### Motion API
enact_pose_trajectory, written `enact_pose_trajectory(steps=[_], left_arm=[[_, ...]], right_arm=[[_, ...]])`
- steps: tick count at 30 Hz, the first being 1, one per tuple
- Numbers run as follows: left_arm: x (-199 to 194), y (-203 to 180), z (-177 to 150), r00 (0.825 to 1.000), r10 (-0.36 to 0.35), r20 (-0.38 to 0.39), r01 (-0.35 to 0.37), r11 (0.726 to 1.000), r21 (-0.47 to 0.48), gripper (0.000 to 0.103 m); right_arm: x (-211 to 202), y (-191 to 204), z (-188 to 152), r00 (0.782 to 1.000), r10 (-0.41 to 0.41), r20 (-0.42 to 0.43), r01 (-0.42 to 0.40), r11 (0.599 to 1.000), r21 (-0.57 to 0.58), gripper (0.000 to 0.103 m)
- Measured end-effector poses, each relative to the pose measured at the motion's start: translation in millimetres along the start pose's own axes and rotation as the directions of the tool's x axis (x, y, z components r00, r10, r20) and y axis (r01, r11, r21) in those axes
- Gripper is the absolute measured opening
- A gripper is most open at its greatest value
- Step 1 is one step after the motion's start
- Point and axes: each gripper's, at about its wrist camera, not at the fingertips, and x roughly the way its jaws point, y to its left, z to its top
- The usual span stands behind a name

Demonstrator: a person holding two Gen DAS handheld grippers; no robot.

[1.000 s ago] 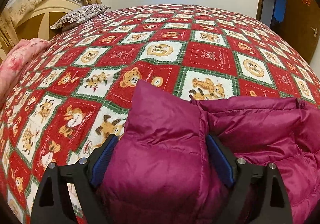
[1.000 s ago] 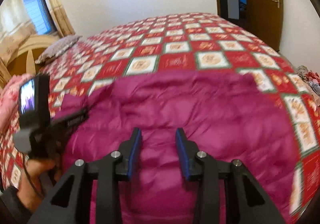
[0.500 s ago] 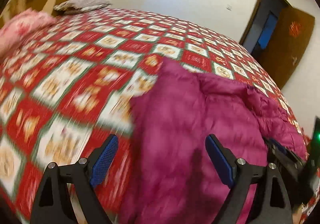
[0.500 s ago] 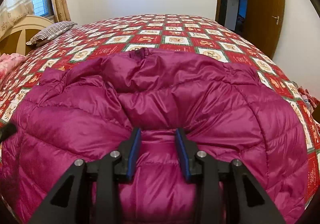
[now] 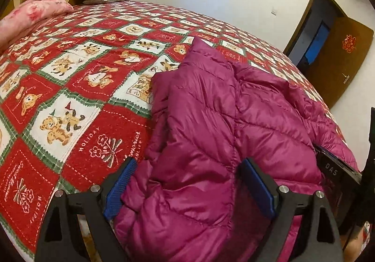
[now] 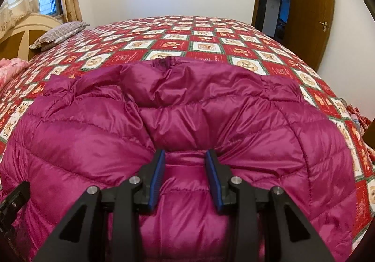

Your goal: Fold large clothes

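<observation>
My left camera sits low and close over the jacket's point(image 5: 211, 121) left edge, angled right across the bed point(image 5: 70, 88) toward the door point(image 5: 337, 60). My right camera faces the far wall squarely. Both share jacket point(image 6: 187, 121) and pillow point(image 6: 61, 32).

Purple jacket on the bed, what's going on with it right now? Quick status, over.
Right gripper pinching jacket fabric. Left gripper wide, straddling folded sleeve. Nothing else on the quilt nearby.

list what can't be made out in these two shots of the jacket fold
- Jacket near hem: cut off by the bottom edge, both wrist views.
- Left gripper grip: left view, puffy fabric hides pad contact.
- Right gripper: fabric bunches between its pads.
- Jacket zipper side: folded under, unseen.
</observation>
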Motion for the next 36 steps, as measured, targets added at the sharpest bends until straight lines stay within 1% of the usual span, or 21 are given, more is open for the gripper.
enact_pose_trajectory(steps=[3, 6, 8, 9, 10, 11, 12, 13, 15, 16, 18, 20, 26, 27, 29, 31, 32, 34, 35, 36], left_arm=[[-4, 1, -4, 1.0, -0.029, 0.008, 0.029, 1.0, 0.005, 0.09], [-6, 0, -9, 1.0, -0.02, 0.021, 0.02, 1.0, -0.009, 0.09], [-5, -4, -8, 0.999, -0.024, 0.025, 0.024, 1.0, -0.016, 0.09], [-6, -5, -6, 0.999, -0.038, 0.029, 0.039, 0.999, -0.024, 0.085], [-7, -7, -5, 0.998, -0.052, 0.029, 0.052, 0.998, -0.022, 0.08], [-9, -9, -5, 0.997, -0.07, 0.031, 0.071, 0.997, -0.024, 0.068], [-12, -12, -4, 0.996, -0.086, 0.033, 0.086, 0.996, -0.018, 0.061], [-15, -16, -3, 0.995, -0.089, 0.043, 0.089, 0.996, 0.001, 0.057], [-19, -22, 1, 0.994, -0.1, 0.05, 0.099, 0.995, 0.02, 0.041], [-20, -23, 2, 0.993, -0.11, 0.052, 0.109, 0.994, 0.017, 0.038], [-26, -27, 6, 0.989, -0.136, 0.065, 0.135, 0.991, 0.016, 0.028], [-31, -32, 10, 0.985, -0.154, 0.081, 0.152, 0.988, 0.032, 0.021], [-57, -66, 25, 0.966, -0.218, 0.138, 0.199, 0.97, 0.137, 0.019], [-63, -77, 28, 0.961, -0.235, 0.147, 0.209, 0.963, 0.171, 0.019], [-71, -95, 32, 0.957, -0.245, 0.154, 0.207, 0.951, 0.229, 0.019], [-80, -118, 33, 0.952, -0.257, 0.164, 0.2, 0.933, 0.299, 0.019], [-83, -128, 33, 0.95, -0.266, 0.166, 0.202, 0.923, 0.326, 0.019], [-89, -151, 29, 0.944, -0.286, 0.166, 0.204, 0.899, 0.388, 0.019], [-91, -162, 26, 0.942, -0.295, 0.162, 0.204, 0.884, 0.42, 0.019], [-91, -178, 20, 0.94, -0.304, 0.155, 0.203, 0.862, 0.464, 0.019]], right_arm=[[-21, -2, 1, 0.998, 0.049, 0.035, -0.05, 0.999, 0.009, 0.039], [-39, 3, -4, 0.995, 0.079, 0.063, -0.079, 0.997, -0.006, 0.04], [-37, 7, -9, 0.994, 0.103, 0.043, -0.103, 0.995, -0.011, 0.04], [-27, 10, -14, 0.994, 0.111, 0.009, -0.111, 0.994, -0.011, 0.04], [-20, 11, -16, 0.994, 0.108, -0.003, -0.108, 0.994, -0.013, 0.04], [-14, 12, -20, 0.995, 0.1, -0.002, -0.1, 0.995, -0.02, 0.04], [-11, 13, -23, 0.995, 0.097, -0.002, -0.097, 0.995, -0.03, 0.04], [-10, 13, -21, 0.995, 0.094, -0.009, -0.095, 0.995, -0.028, 0.04], [-7, 14, -20, 0.996, 0.091, -0.021, -0.091, 0.995, -0.031, 0.04], [-7, 14, -20, 0.996, 0.092, -0.02, -0.092, 0.995, -0.029, 0.04], [-7, 12, -21, 0.995, 0.097, -0.019, -0.098, 0.995, -0.022, 0.04], [-8, 11, -21, 0.995, 0.102, -0.019, -0.103, 0.995, -0.015, 0.04], [-7, 5, -21, 0.991, 0.13, -0.025, -0.13, 0.992, 0.007, 0.04], [-8, 4, -21, 0.989, 0.144, -0.027, -0.144, 0.989, 0.01, 0.04], [-12, -3, -20, 0.98, 0.195, -0.036, -0.195, 0.981, 0.026, 0.04], [-23, -25, -16, 0.958, 0.287, -0.022, -0.283, 0.953, 0.106, 0.039], [-29, -35, -15, 0.951, 0.308, -0.002, -0.305, 0.943, 0.137, 0.039], [-47, -64, -12, 0.947, 0.318, 0.053, -0.322, 0.926, 0.198, 0.039], [-56, -80, -11, 0.949, 0.306, 0.076, -0.316, 0.924, 0.214, 0.039], [-63, -94, -11, 0.953, 0.29, 0.088, -0.302, 0.926, 0.224, 0.039]])
